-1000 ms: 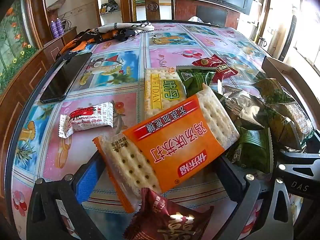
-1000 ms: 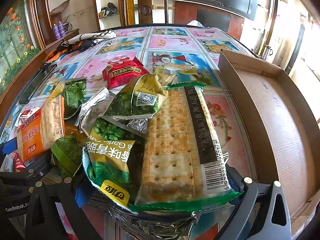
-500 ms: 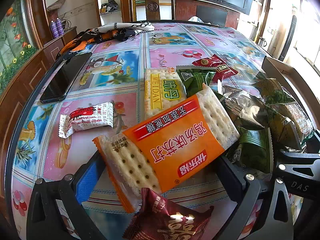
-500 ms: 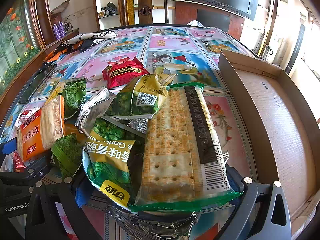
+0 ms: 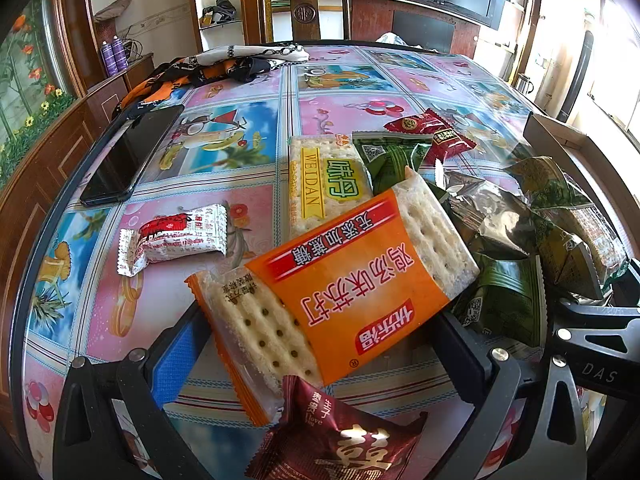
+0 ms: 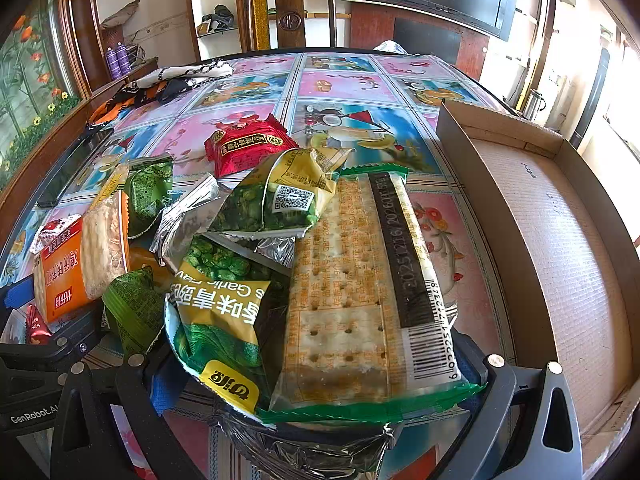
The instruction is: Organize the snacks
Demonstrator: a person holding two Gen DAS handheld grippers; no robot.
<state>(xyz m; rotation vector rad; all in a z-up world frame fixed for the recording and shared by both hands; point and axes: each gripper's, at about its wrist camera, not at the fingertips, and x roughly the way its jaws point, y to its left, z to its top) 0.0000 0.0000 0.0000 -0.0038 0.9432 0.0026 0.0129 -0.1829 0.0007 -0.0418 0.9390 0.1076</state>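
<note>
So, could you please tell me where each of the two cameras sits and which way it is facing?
Left wrist: on the left gripper, low over the table, facing the far chair; its jaws flank the orange cracker pack; the right gripper edges in.
Right wrist: on the right gripper, facing likewise; its jaws flank the green-edged cracker pack, cardboard box alongside; the left gripper shows.
Shared: the orange cracker pack, red packet, phone.

Three cracker packs: orange (image 5: 356, 280), yellow (image 5: 326, 184), green-edged (image 6: 372, 300). Two pea bags, one (image 6: 224, 312) lower, one (image 6: 280, 200) higher. Two red packets (image 6: 248, 146) (image 5: 336, 436), one white (image 5: 176, 236). One box (image 6: 560, 240), one phone (image 5: 128, 156), one chair (image 5: 306, 8).
</note>
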